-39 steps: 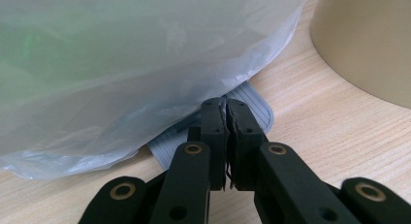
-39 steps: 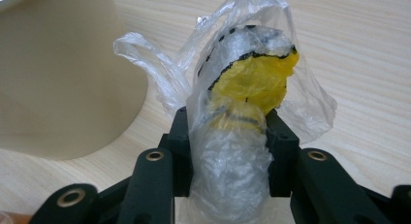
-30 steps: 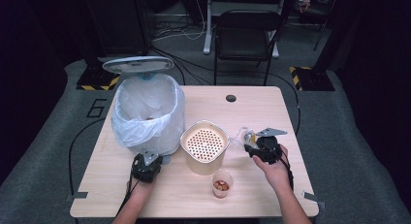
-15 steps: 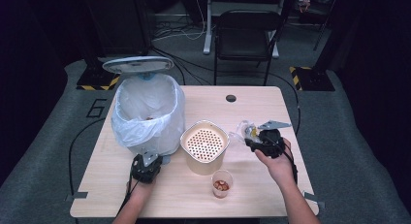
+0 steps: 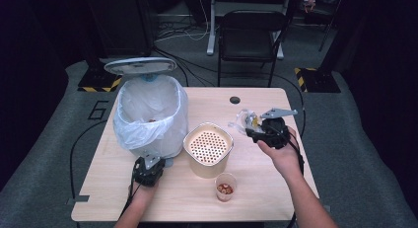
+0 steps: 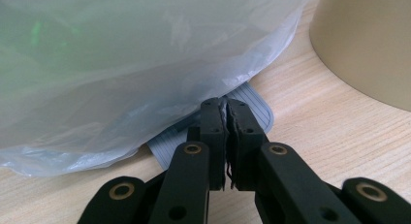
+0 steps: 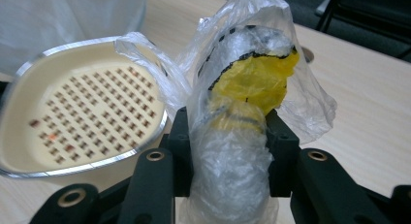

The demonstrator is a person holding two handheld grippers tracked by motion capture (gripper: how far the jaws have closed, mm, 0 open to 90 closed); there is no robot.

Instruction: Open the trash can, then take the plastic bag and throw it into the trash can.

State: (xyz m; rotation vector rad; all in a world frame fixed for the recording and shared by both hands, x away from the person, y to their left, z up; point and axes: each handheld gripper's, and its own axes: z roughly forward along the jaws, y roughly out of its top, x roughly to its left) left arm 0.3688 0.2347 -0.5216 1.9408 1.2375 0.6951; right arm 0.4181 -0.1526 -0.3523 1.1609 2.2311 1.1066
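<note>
Crumpled clear plastic bag with yellow inside [image 7: 242, 112] sits clamped in the right claw [image 5: 257, 130], above the bench [image 5: 256, 188] beside the beige perforated-lid container [image 5: 208, 148]. Left claw [image 6: 225, 124] is closed, empty, at the bin's grey ribbed pedal [image 6: 254, 105].

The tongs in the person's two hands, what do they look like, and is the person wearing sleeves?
Both tongs are black. The left tongs have flat jaw pads on linked arms with brass-coloured rivets, and a black cable trails back along the forearm. The right tongs have the same black arms and rivets, and a grey three-cornered plate sits on top. Both forearms are bare; no sleeves.
</note>
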